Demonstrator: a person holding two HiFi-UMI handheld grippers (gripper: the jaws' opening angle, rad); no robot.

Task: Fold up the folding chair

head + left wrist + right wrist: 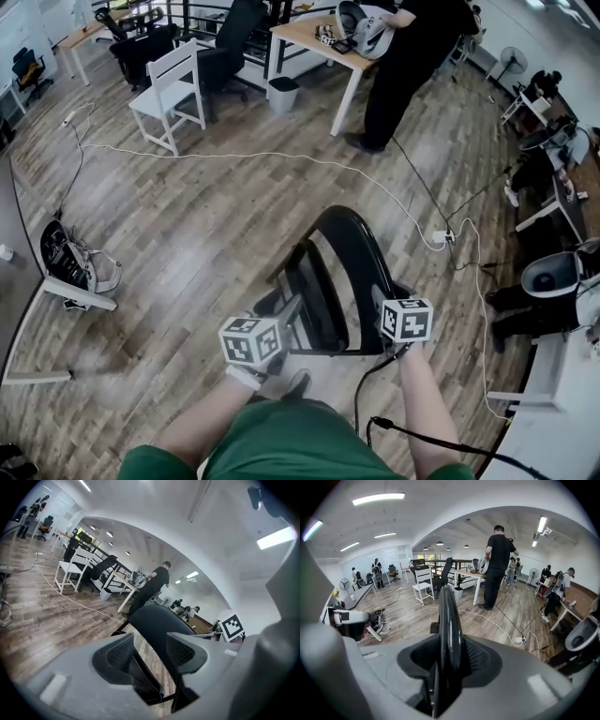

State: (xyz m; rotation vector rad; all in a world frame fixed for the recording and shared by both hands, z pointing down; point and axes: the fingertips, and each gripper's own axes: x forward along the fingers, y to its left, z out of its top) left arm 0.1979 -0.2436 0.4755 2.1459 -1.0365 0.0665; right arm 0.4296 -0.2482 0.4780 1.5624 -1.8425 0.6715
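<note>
Pinching half-hidden folding chair (446, 616): right tool (449, 657)

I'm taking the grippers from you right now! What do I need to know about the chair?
Right gripper: shut on the folding chair, at its backrest edge.
Left gripper: jaws apart, near the seat, gripping nothing.
Chair stands on the floor before you, seat tilted up, seemingly partly folded.
Left to do: bring seat and backrest together flat.
</note>
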